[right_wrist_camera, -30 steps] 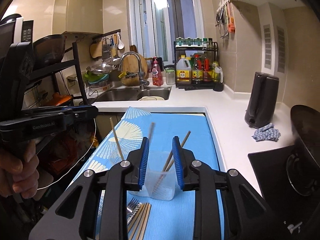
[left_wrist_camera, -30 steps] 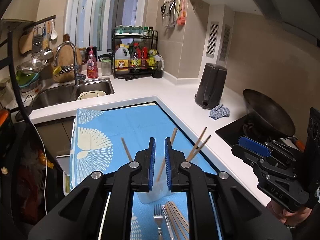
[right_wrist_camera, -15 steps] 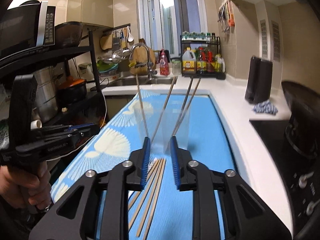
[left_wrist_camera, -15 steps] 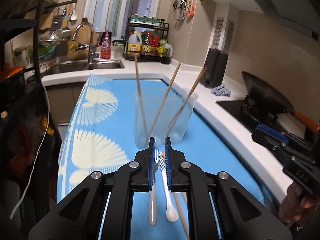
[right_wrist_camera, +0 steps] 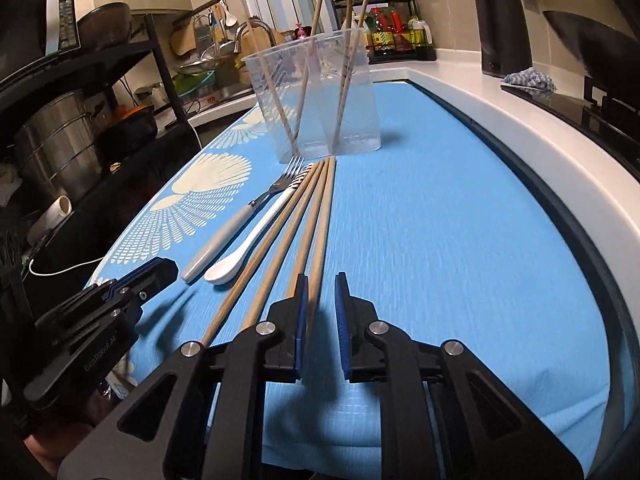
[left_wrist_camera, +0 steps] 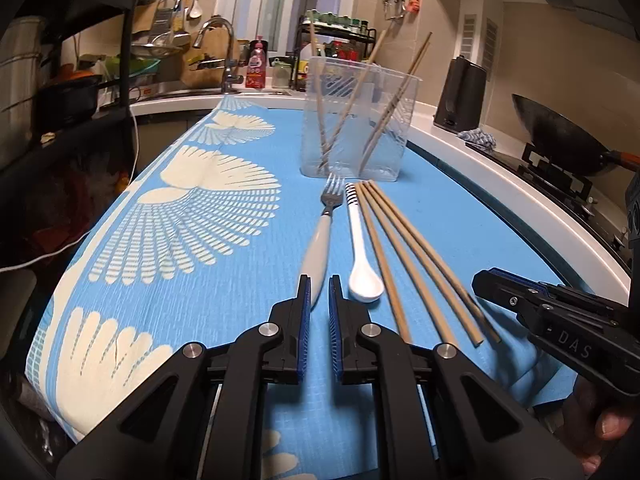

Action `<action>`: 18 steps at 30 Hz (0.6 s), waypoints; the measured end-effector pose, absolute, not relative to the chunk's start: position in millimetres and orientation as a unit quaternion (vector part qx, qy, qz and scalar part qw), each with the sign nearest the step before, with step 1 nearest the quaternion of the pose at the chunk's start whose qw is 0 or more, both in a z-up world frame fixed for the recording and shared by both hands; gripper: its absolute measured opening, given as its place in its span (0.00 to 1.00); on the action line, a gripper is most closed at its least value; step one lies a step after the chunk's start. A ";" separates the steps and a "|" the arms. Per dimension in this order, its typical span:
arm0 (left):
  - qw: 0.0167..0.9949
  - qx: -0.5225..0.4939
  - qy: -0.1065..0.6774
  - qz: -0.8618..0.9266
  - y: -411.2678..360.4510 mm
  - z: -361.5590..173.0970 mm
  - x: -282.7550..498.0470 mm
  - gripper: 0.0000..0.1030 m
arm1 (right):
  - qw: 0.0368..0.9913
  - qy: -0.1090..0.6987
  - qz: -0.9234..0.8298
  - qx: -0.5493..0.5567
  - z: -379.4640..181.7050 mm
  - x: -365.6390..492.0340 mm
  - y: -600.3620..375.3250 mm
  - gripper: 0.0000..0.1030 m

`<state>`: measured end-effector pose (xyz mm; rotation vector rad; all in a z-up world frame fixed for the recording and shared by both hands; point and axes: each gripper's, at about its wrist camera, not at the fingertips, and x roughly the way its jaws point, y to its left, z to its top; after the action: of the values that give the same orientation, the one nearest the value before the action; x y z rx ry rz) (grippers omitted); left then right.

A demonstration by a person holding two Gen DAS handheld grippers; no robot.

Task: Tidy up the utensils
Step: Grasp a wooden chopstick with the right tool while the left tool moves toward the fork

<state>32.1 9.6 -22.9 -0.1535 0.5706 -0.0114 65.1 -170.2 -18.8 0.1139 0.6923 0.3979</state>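
Left wrist view, white-handled fork (left_wrist_camera: 320,240), flat (tines toward cup (left_wrist_camera: 356,120))

A woven blue cloth (left_wrist_camera: 200,280) with a fine grid texture covers the table. The container (left_wrist_camera: 356,120) is clear, slightly frosted plastic. The 4 loose chopsticks (left_wrist_camera: 404,248) look like matt wood. The spoon (left_wrist_camera: 362,264) is glossy white ceramic; the fork (left_wrist_camera: 320,240) has metal tines and a smooth pale handle.
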 end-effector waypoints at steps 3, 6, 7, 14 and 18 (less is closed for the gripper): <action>0.955 -0.080 0.284 -0.004 14.9 -26.2 34.0 0.09 | 0.918 0.345 0.192 0.046 -24.1 67.3 -164.6 0.14; 0.954 -0.078 0.289 -0.004 15.8 -27.0 39.1 0.10 | 0.916 0.355 0.184 0.035 -30.7 68.8 -160.7 0.14; 0.953 -0.077 0.293 -0.004 15.3 -28.4 40.8 0.10 | 0.916 0.354 0.184 0.036 -31.0 68.1 -161.4 0.14; 0.949 -0.072 0.306 0.000 10.2 -28.6 57.3 0.26 | 0.919 0.350 0.181 0.029 -31.6 65.4 -162.3 0.13; 0.947 -0.068 0.313 0.005 5.6 -28.3 64.8 0.26 | 0.918 0.352 0.178 0.030 -31.0 65.2 -162.4 0.07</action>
<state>64.8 5.6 -28.3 -0.1387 0.6379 0.0101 65.2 -162.4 -31.0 0.0608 0.7244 0.3670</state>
